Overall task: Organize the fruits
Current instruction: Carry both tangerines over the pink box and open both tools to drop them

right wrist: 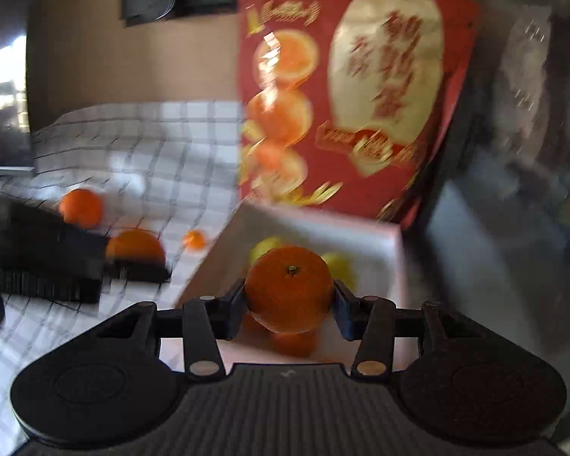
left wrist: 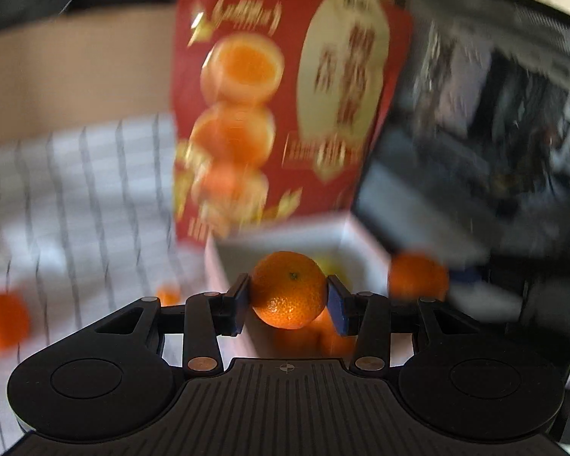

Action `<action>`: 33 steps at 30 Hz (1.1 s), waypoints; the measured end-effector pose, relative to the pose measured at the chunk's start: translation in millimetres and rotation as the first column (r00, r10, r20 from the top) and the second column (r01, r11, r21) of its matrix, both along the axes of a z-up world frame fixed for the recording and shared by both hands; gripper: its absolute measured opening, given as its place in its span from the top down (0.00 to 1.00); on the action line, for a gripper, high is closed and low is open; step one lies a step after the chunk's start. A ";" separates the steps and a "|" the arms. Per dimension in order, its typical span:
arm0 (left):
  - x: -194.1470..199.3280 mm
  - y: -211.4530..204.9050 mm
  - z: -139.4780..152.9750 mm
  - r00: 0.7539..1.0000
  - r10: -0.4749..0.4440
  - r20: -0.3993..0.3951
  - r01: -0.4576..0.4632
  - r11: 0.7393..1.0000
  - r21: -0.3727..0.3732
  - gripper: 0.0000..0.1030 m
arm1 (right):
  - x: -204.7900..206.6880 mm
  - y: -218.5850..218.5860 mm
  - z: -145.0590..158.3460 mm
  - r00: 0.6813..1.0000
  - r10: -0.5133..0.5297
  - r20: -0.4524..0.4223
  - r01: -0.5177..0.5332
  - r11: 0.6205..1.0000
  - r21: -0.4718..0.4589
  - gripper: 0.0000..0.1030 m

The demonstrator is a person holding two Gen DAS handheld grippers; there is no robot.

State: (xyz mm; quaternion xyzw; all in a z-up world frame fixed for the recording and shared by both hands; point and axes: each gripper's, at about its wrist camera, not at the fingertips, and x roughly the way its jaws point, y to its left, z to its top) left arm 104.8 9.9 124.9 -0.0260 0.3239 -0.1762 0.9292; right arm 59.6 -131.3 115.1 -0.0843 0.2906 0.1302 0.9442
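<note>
Mandarins fill the left wrist view: one (left wrist: 289,289) sits pinched between the pads of the left gripper (left wrist: 288,298), which is closed about it, above the open white box (left wrist: 224,266). Beneath it in the box lie at least two more orange fruits (left wrist: 315,336) and a yellow one (left wrist: 332,266). Another mandarin (left wrist: 418,277) shows in blur at the right, and two (left wrist: 3,321) lie on the checked cloth (left wrist: 76,190). The red lid (left wrist: 277,95) stands upright behind.

From the right wrist, the right gripper (right wrist: 289,296) is likewise clamped on one mandarin (right wrist: 289,294) over the same box (right wrist: 307,228). Two yellow fruits (right wrist: 266,247) lie behind it, orange ones (right wrist: 292,342) below. Three mandarins (right wrist: 81,207) lie out to the left, two on the cloth (right wrist: 152,144), one (right wrist: 135,245) at the dark, blurred left gripper (right wrist: 135,271).
</note>
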 end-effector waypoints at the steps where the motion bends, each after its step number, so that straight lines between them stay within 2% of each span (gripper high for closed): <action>1: 15.4 -7.2 6.6 1.000 -0.003 0.007 0.003 1.000 -0.004 0.54 | 8.8 -5.6 1.7 1.000 -0.007 0.002 0.008 1.000 -0.008 0.55; 5: 69.7 -37.4 12.8 0.999 -0.009 -0.038 0.007 0.999 -0.042 0.54 | 42.0 -27.1 -6.9 0.998 -0.022 -0.051 0.022 1.000 -0.006 0.55; 8: 101.6 -55.8 -7.7 0.989 -0.041 -0.142 0.029 0.996 -0.086 0.53 | 57.9 -33.2 -23.1 0.996 -0.024 -0.091 0.022 1.000 -0.023 0.55; 10: 116.5 -69.0 -26.6 0.978 -0.059 -0.199 0.044 0.996 -0.080 0.53 | 62.0 -35.1 -33.9 0.994 -0.025 -0.110 0.021 0.999 -0.035 0.55; 13: 121.7 -86.7 -46.9 0.979 -0.035 -0.203 0.038 0.999 0.011 0.54 | 70.2 -33.8 -50.8 0.989 -0.025 -0.144 0.021 0.999 -0.032 0.55; 17: 114.0 -83.8 -47.9 0.987 -0.026 -0.158 0.026 1.000 -0.002 0.54 | 78.9 -29.6 -66.2 0.978 -0.012 -0.207 0.007 1.000 -0.022 0.54; 18: 110.7 -78.8 -44.6 0.991 -0.027 -0.135 0.026 1.000 -0.010 0.54 | 77.9 -29.6 -67.1 0.978 -0.010 -0.207 0.007 1.000 -0.014 0.53; 20: 99.5 -65.7 -35.2 0.998 -0.014 -0.068 0.013 1.000 -0.017 0.54 | 74.2 -28.3 -65.3 0.983 -0.003 -0.183 0.001 1.000 -0.010 0.40; 24: 73.9 -24.7 -22.7 0.998 0.057 0.039 -0.056 0.998 -0.026 0.54 | 65.5 -19.6 -55.9 0.993 -0.004 -0.119 0.000 0.999 -0.036 0.40; 28: 46.9 38.7 -25.8 0.976 0.206 0.075 -0.205 0.978 -0.022 0.54 | 53.6 -0.9 -41.6 0.998 0.013 -0.055 -0.014 0.999 -0.033 0.37; 33: 22.1 116.8 -38.7 0.928 0.363 0.080 -0.367 0.930 0.036 0.54 | 44.8 40.1 -29.2 0.997 0.065 -0.041 -0.066 0.998 -0.014 0.35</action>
